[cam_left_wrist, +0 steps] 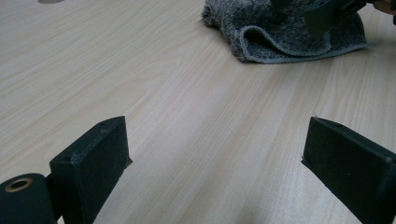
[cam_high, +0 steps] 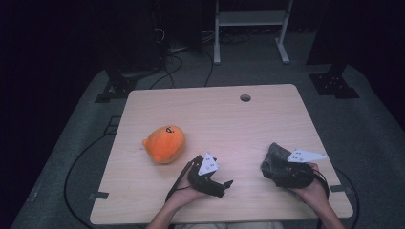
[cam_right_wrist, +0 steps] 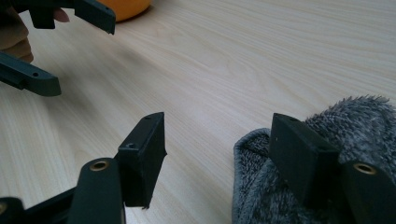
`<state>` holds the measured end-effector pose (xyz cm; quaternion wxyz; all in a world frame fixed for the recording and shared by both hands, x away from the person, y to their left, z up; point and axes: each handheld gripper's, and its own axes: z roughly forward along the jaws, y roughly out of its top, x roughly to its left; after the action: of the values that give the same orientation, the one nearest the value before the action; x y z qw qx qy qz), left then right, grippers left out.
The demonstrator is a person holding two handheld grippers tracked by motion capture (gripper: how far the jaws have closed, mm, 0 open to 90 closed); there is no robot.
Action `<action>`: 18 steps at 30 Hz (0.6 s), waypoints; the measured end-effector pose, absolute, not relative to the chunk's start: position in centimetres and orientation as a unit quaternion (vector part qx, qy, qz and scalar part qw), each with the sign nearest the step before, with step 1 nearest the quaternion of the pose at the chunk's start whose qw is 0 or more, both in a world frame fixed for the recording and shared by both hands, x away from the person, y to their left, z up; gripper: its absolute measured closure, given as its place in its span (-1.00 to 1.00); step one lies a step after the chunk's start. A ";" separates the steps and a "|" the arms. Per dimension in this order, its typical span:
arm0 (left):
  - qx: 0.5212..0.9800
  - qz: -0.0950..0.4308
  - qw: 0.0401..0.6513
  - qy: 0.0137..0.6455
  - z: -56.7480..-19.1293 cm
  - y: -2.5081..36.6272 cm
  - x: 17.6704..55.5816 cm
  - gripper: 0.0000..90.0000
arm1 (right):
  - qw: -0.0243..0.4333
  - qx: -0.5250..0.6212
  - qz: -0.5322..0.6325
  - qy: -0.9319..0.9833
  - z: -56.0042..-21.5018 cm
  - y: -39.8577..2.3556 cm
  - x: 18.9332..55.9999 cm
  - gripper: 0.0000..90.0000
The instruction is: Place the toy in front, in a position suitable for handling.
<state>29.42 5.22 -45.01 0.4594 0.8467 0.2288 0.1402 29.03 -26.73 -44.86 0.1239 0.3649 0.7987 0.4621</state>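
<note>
On the right side of the counter (cam_high: pixel 215 119), near its front edge, your right claw (cam_high: pixel 273 168) sits low over the grey towel (cam_high: pixel 275 155), jaws spread wide and gripping nothing. From the right gripper view, one jaw rests on or just over the folded cloth (cam_right_wrist: pixel 355 135) while the other hangs above bare wood, so the towel's edge lies between them, off-centre toward the far jaw. That placement looks like a set-up for pinching the folded hem rather than the whole bundle; you would likely need to shift sideways to take more cloth.

Your left claw (cam_high: pixel 224 187) lies near the counter's front middle, jaws equally apart and empty, aimed across at the towel (cam_left_wrist: pixel 285 32), which sits well ahead of it in the left gripper view. It seems parked there to leave room, or ready to steady the cloth.

Farther left, the orange plush toy (cam_high: pixel 165 143) sits alone, well apart from both claws.
</note>
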 end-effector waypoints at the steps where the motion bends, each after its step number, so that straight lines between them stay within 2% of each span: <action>1: 0.846 0.141 0.461 0.227 -44.9 5.2 29.4 -0.86 | 0.124 0.365 0.462 0.799 -44.9 -26.7 29.1 -0.22; 11: 0.837 0.156 0.472 0.228 -43.6 6.5 29.8 -0.86 | 0.124 0.362 0.459 0.801 -45.0 -26.6 29.0 -0.22; 18: 0.812 0.178 0.497 0.250 -41.6 9.1 30.5 -0.86 | 0.125 0.363 0.458 0.802 -44.9 -26.4 28.9 -0.22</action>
<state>30.54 9.13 -41.59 0.4973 0.8116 0.2497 0.1781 28.90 -26.43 -44.89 0.1248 0.3627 0.8019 0.4580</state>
